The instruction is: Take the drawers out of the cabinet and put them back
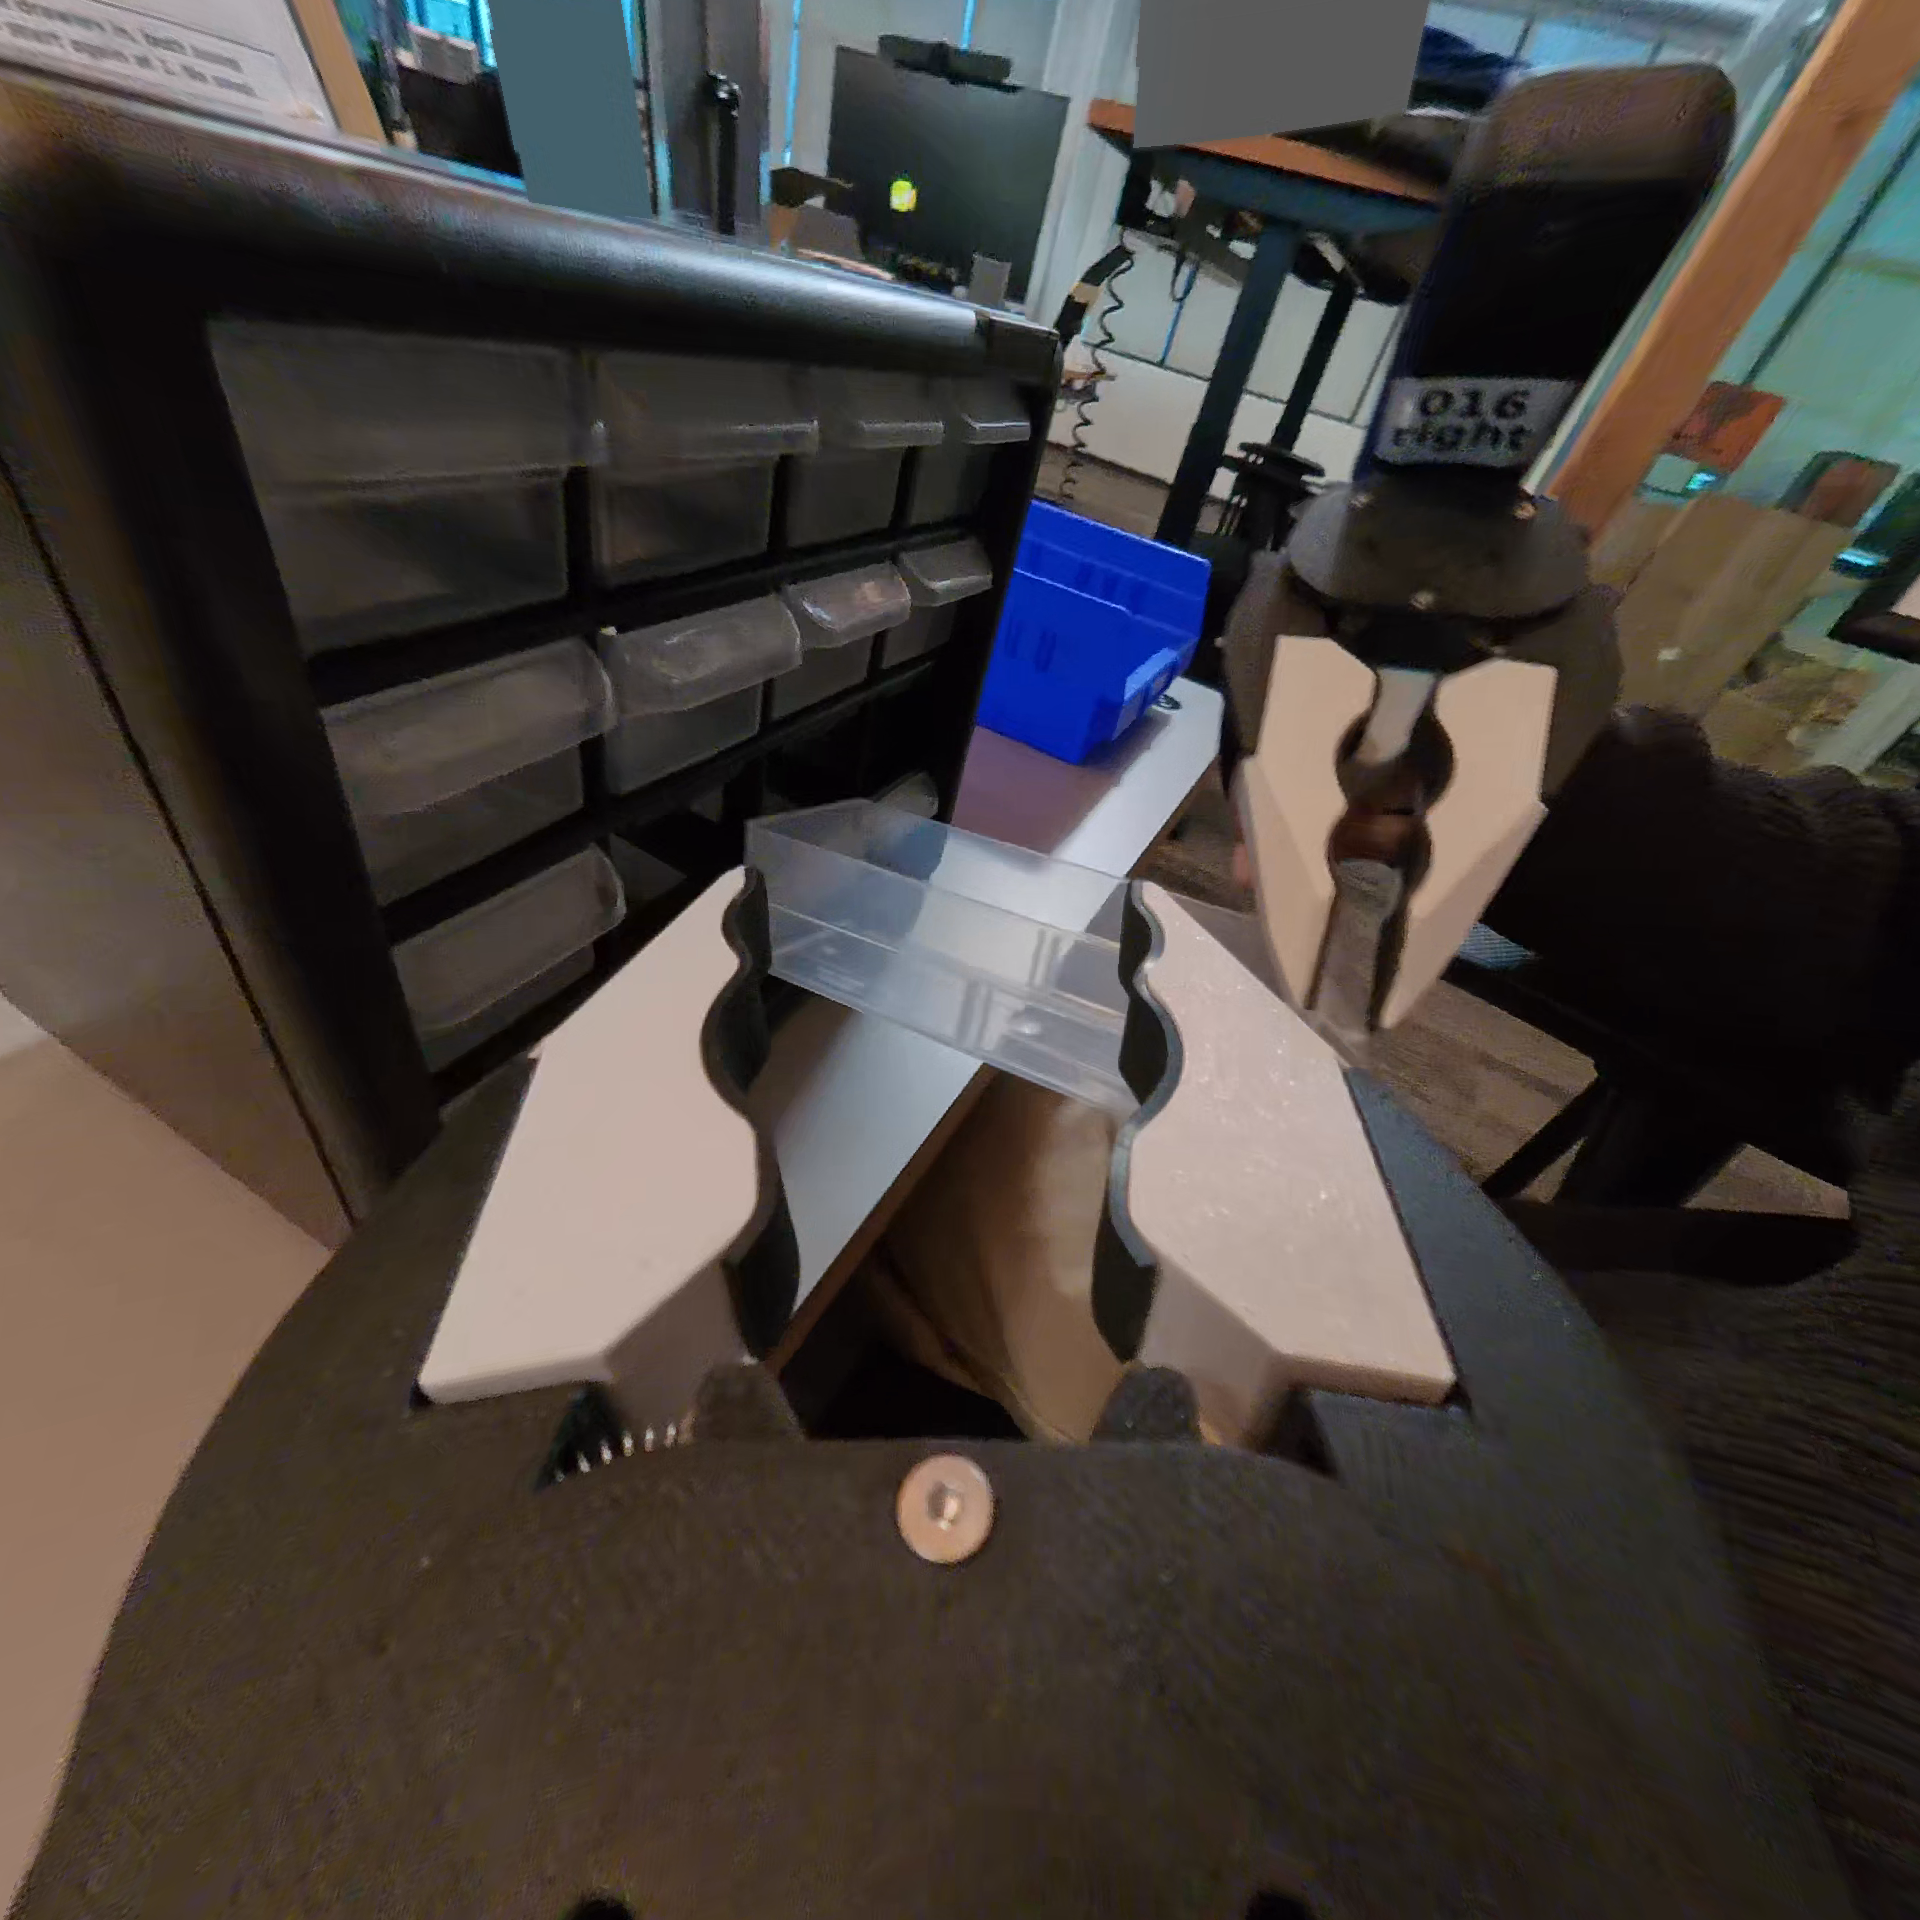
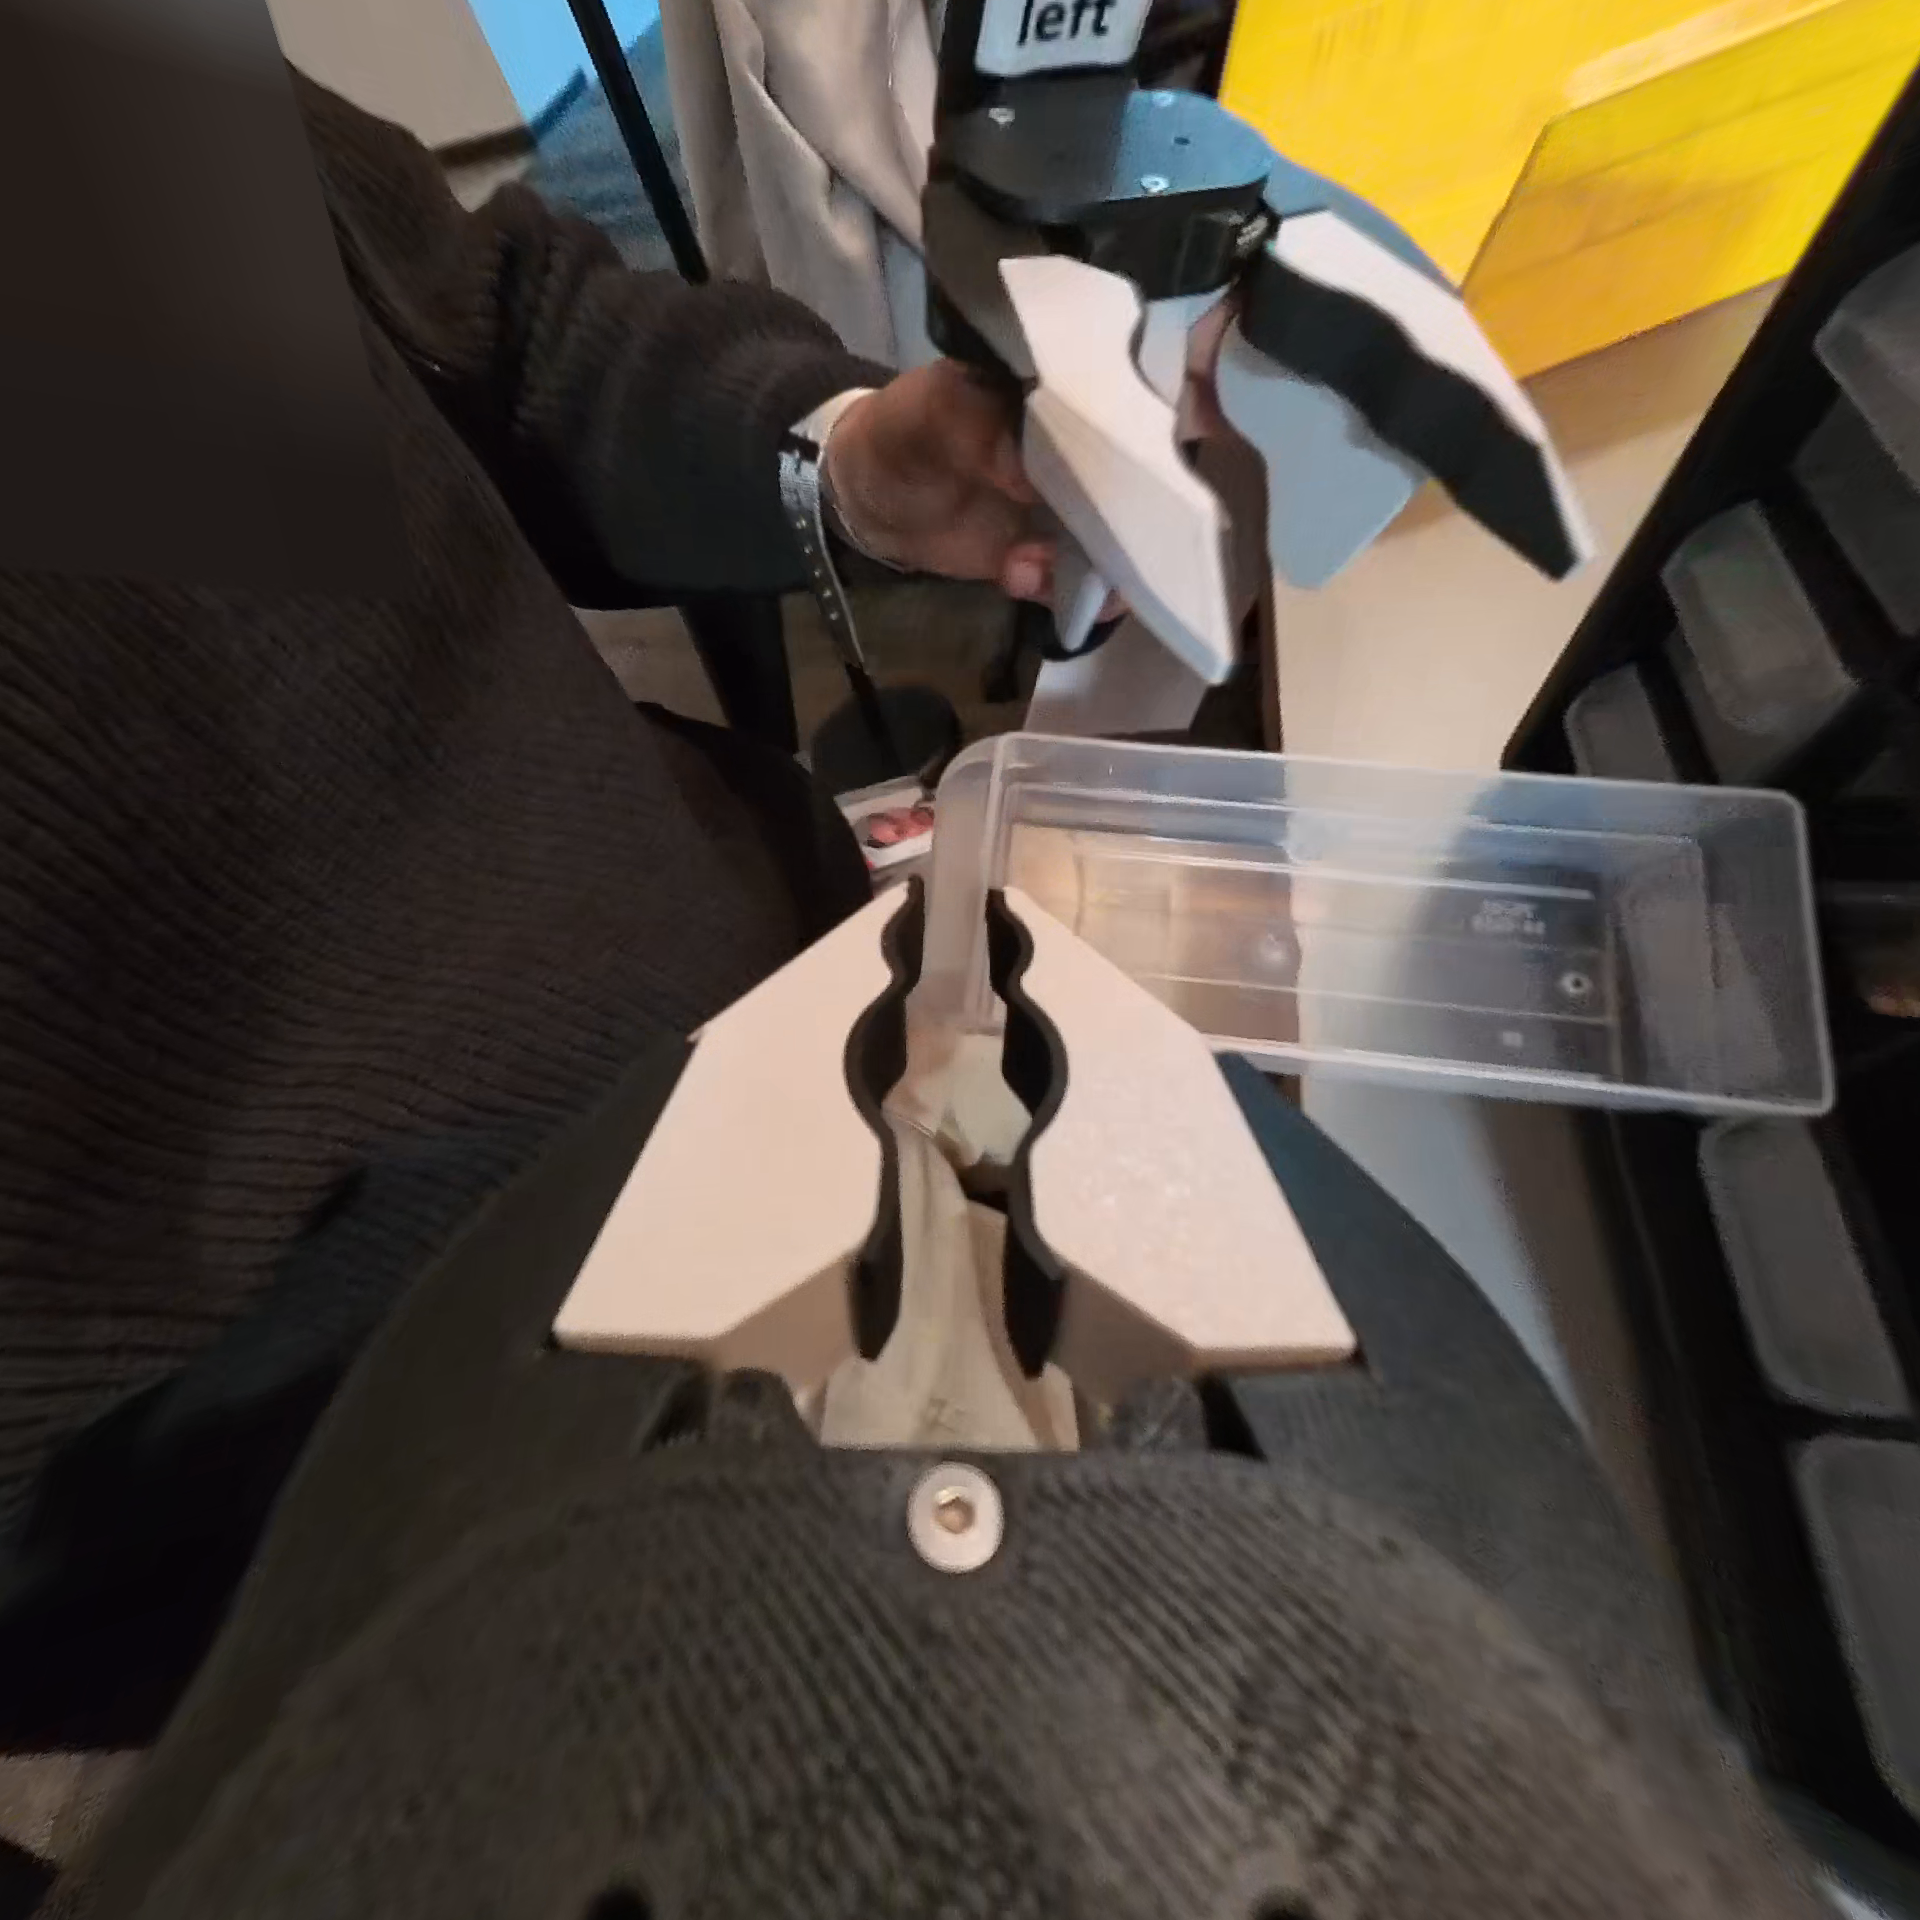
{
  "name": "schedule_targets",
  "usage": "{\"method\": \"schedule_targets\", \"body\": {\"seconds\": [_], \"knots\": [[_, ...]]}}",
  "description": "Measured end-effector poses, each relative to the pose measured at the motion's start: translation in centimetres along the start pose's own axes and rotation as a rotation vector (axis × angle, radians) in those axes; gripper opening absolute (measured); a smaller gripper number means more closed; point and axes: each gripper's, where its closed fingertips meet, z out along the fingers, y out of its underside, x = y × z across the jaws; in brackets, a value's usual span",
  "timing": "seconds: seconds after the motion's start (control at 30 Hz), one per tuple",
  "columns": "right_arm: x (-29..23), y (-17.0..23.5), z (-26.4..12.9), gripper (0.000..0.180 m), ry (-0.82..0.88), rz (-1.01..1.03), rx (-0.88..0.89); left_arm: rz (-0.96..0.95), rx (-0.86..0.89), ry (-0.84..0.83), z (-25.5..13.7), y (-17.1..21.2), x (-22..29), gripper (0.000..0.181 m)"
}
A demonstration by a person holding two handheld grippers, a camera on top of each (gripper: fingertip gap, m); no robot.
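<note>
The black cabinet (image 1: 260, 644) holds rows of clear drawers; some slots in its lower rows (image 1: 821, 769) are empty. It also shows at the right edge of the right wrist view (image 2: 1766, 675). My right gripper (image 2: 951, 899) is shut on the front lip of one clear empty drawer (image 2: 1403, 935) and holds it in the air by the cabinet. In the left wrist view that drawer (image 1: 935, 966) lies just beyond my left gripper (image 1: 940, 888), which is open wide. The right gripper (image 1: 1345, 1008) shows to its right. The left gripper (image 2: 1392, 613) hangs open above the drawer, apart from it.
The cabinet stands on a grey table (image 1: 883, 1122) with a blue bin (image 1: 1091, 644) behind it. A yellow box (image 2: 1558, 187) sits by the cabinet. A dark-sleeved arm (image 2: 468, 623) and a black office chair (image 1: 1714, 935) are close by.
</note>
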Motion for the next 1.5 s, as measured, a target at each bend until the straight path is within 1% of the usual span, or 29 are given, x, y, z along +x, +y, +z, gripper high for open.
{"method": "schedule_targets", "body": {"seconds": [0.17,0.27,0.37,0.47,0.57,0.73,0.93,1.07,1.1,1.17,1.2,1.23,1.3,1.33,1.4,1.43,1.5], "knots": [[1.6,-0.5,0.4,0.011,-0.037,-0.001,-0.096,-0.037,0.002,0.111,0.0,0.7,0.9,0.066],[2.2,-1.2,0.6,0.01,-0.065,-0.007,-0.118,-0.048,-0.018,0.157,0.2,1.3,1.3,0.067],[3.1,-1.1,0.7,0.011,-0.025,-0.015,-0.171,-0.079,-0.021,0.179,0.2,1.6,1.2,0.066],[3.2,-1.3,0.5,0.011,-0.033,-0.001,-0.172,-0.1,-0.023,0.231,0.2,1.8,1.7,0.067],[4.5,-0.5,0.3,0.011,0.021,-0.003,-0.212,-0.104,-0.04,0.238,0.4,2.2,1.6,0.068],[5.2,0.3,0.7,0.011,0.048,-0.005,-0.227,-0.112,-0.049,0.228,0.6,2.5,1.2,0.067],[7.4,0.9,1.5,0.011,0.204,-0.094,-0.259,-0.119,-0.058,0.205,0.7,2.8,0.7,0.069],[8.3,0.3,1.2,0.013,0.311,-0.138,-0.229,-0.107,-0.025,0.16,0.4,2.2,0.0,0.069],[8.6,0.2,0.9,0.017,0.358,-0.151,-0.224,-0.108,-0.015,0.15,0.2,2.0,-0.2,0.068],[9.1,-0.2,0.2,0.034,0.444,-0.191,-0.196,-0.111,0.008,0.121,0.0,1.6,-0.8,0.068],[8.9,-0.6,0.0,0.04,0.466,-0.212,-0.164,-0.112,0.022,0.105,-0.2,1.4,-1.1,0.069],[8.5,-1.0,-0.2,0.041,0.471,-0.23,-0.122,-0.109,0.037,0.084,-0.4,1.1,-1.4,0.071],[7.3,-1.8,-0.3,0.036,0.451,-0.247,-0.004,-0.099,0.07,0.039,-0.9,0.4,-2.3,0.079],[6.7,-2.0,-0.2,0.03,0.423,-0.237,0.064,-0.095,0.087,0.011,-1.2,0.1,-2.8,0.082],[5.4,-1.9,0.3,0.023,0.346,-0.179,0.192,-0.089,0.115,-0.051,-1.7,-0.3,-3.8,0.088],[5.2,-1.6,0.6,0.023,0.318,-0.141,0.235,-0.088,0.123,-0.065,-1.9,-0.5,-4.1,0.087],[5.6,-0.4,1.3,0.022,0.303,-0.086,0.242,-0.097,0.128,-0.086,-2.1,-0.6,-4.5,0.079]]}}
